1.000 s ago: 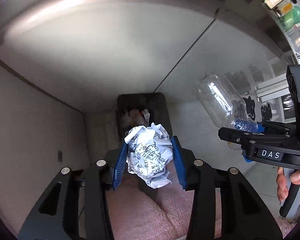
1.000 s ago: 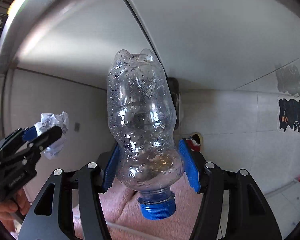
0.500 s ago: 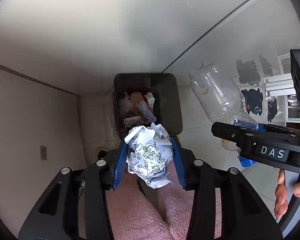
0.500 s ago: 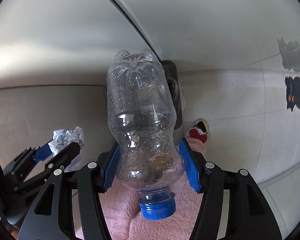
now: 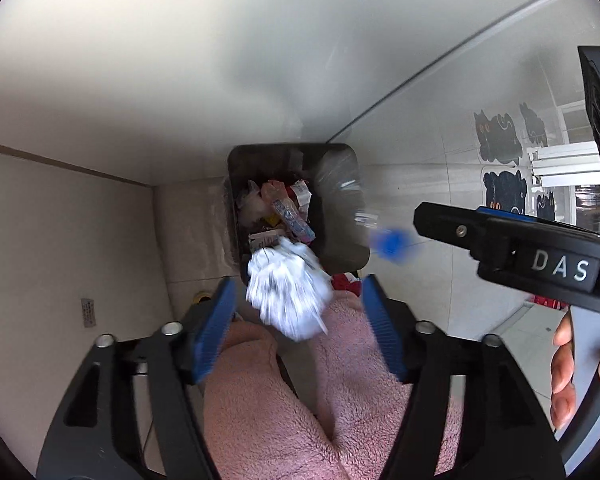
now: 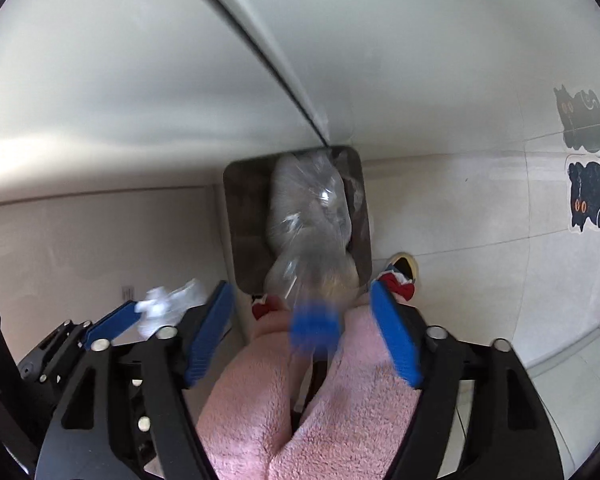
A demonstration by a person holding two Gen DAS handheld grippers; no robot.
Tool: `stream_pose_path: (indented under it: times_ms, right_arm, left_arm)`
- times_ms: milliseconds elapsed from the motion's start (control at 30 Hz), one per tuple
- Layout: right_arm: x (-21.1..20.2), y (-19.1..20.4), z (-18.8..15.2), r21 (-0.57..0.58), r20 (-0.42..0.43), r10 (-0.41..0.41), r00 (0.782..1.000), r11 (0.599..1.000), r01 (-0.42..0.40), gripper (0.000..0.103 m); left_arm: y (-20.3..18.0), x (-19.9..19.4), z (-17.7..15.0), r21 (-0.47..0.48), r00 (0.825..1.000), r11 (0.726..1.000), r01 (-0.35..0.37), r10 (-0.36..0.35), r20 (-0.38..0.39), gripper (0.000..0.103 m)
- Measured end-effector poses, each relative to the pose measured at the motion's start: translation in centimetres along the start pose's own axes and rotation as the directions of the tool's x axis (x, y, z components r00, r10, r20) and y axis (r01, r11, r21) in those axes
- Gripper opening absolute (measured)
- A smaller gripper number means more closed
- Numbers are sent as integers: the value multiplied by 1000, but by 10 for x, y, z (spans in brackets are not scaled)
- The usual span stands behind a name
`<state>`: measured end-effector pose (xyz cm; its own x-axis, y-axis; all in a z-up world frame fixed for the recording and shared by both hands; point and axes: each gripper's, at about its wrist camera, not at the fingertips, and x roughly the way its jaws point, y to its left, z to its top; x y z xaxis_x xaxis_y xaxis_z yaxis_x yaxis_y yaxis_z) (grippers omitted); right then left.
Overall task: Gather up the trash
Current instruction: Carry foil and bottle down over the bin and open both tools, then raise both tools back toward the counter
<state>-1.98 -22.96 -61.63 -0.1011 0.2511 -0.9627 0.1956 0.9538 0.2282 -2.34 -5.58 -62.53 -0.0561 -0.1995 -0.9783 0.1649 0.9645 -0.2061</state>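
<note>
- Left gripper jaws stand wide apart, holding nothing; the crumpled paper ball, blurred, sits loose between them above the trash bin.
- Right gripper is likewise spread; the clear plastic bottle hangs free ahead of it.
- Risk: the bottle looks near the bin's right rim and could glance off onto the floor.

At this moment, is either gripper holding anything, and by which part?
Nothing is held. Both sets of jaws stand open: the crumpled paper is blurred and clear of the left gripper, and the plastic bottle is clear of the right gripper, both above the bin.
</note>
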Motion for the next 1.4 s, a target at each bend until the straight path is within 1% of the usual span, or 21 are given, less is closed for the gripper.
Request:
stream_pose_path:
  times_ms: [67, 100, 133, 167, 233, 333, 433, 533, 700, 867, 1000, 1067, 1233, 1400]
  right_arm:
    - [-5, 2, 0, -5, 9, -5, 1000, 1000, 6, 76]
    - [-8, 3, 0, -9, 13, -10, 1000, 1000, 10, 76]
    - [-11, 4, -1, -11, 17, -15, 1000, 1000, 15, 77]
    - [-14, 4, -2, -13, 23, -19, 1000, 1000, 19, 82]
    - [-23, 7, -5, -13, 43, -25, 999, 1000, 26, 89]
    - [-45, 8, -8, -19, 82, -31, 996, 999, 33, 94]
    - [-66, 6, -10, -23, 109, -24, 994, 999, 27, 95]
    - [-95, 6, -20, -34, 150, -21, 989, 999, 26, 96]
    - [-143, 5, -38, -45, 222, -15, 975, 999, 25, 96]
    - [-189, 6, -54, -61, 298, -17, 954, 997, 37, 96]
    - [-224, 10, -60, -71, 356, -10, 934, 997, 38, 97]
    - [-237, 12, -59, -80, 379, 1, 925, 996, 32, 100]
    - [-270, 25, -49, -111, 433, 28, 901, 994, 22, 100]
    - [-288, 37, -20, -132, 462, 35, 886, 991, 30, 99]
  left_arm:
    - [1, -7, 1, -2, 1000, 1000, -3, 3, 12, 72]
    - [1, -10, 2, -3, 1000, 1000, -5, 5, 19, 77]
    - [0, -15, 2, -2, 1000, 1000, -5, 5, 26, 79]
    - [0, -20, 1, -1, 999, 1000, -4, 4, 33, 81]
    - [-2, -32, 0, 2, 999, 1000, -3, 2, 51, 88]
    - [-4, -52, -3, 6, 997, 1000, 0, 0, 74, 90]
    - [-6, -76, -9, 15, 995, 1000, 5, -7, 101, 93]
    - [-7, -103, -16, 30, 991, 999, 14, -18, 133, 95]
    - [-10, -155, -29, 34, 977, 999, 25, -32, 209, 95]
    - [-10, -201, -36, 27, 964, 1000, 14, -21, 267, 95]
    - [-12, -234, -37, 30, 945, 999, 9, -19, 326, 95]
    - [-12, -249, -35, 26, 936, 1000, 6, -15, 353, 95]
    - [-5, -280, -22, 8, 913, 1000, 0, -3, 407, 95]
    - [5, -299, 4, -16, 895, 1000, -19, 24, 446, 95]
